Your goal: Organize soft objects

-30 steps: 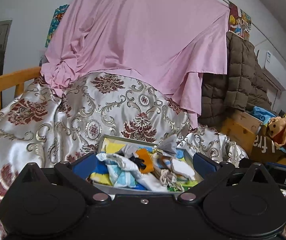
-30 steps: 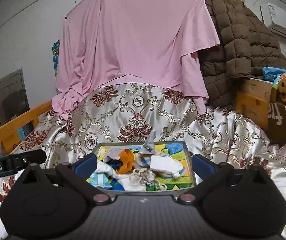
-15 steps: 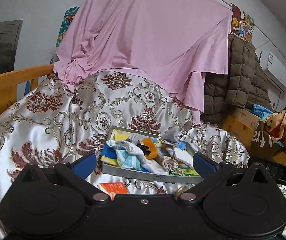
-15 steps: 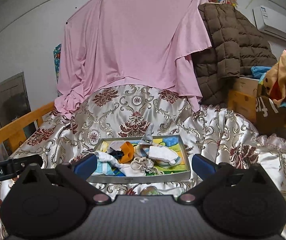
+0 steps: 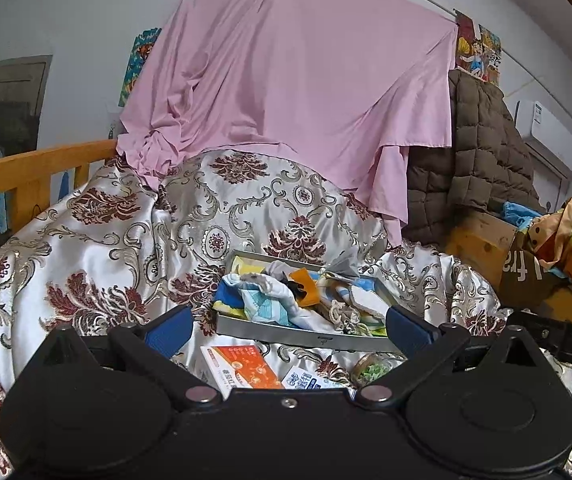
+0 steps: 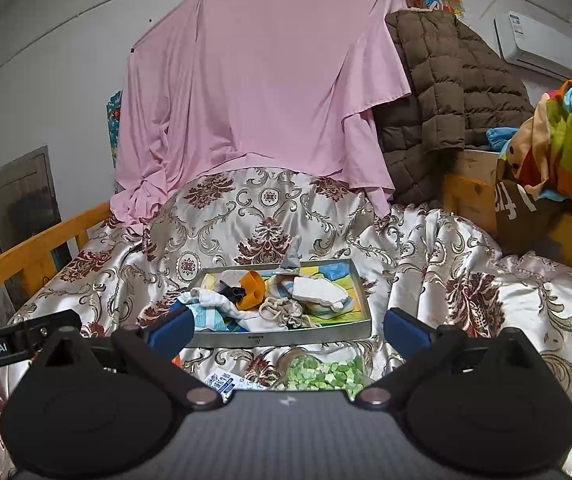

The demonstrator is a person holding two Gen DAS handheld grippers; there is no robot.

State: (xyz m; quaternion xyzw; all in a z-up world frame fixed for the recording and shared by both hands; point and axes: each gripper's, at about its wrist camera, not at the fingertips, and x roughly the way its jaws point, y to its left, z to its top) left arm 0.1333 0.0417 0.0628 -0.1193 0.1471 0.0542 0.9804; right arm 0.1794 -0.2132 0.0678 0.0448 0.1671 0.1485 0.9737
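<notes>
- A bed draped in a shiny floral bedspread (image 5: 98, 248) fills the room's foreground, with a pink sheet (image 5: 293, 92) hung against the wall behind it and a brown quilted coat (image 5: 473, 160) beside that.
- Left wrist view: the left gripper (image 5: 287, 322) hovers with its blue-tipped jaws spread wide and nothing between them. The grey tray (image 5: 305, 334) heaped with soft things sits just ahead, a patterned cloth (image 5: 262, 300) spilling toward its near-left corner. An orange packet (image 5: 242, 366) lies on the bedspread between tray and gripper.
- Right wrist view: the right gripper (image 6: 287, 322) is likewise wide open and empty, squared up to the tray's (image 6: 286, 338) near wall. Inside lie a white cloth (image 6: 317, 292), an orange piece (image 6: 252, 288) and a knotted cord (image 6: 282, 312); the tray probably serves to keep them gathered. Green candies (image 6: 321, 372) sit beneath the gripper, outside the tray.
</notes>
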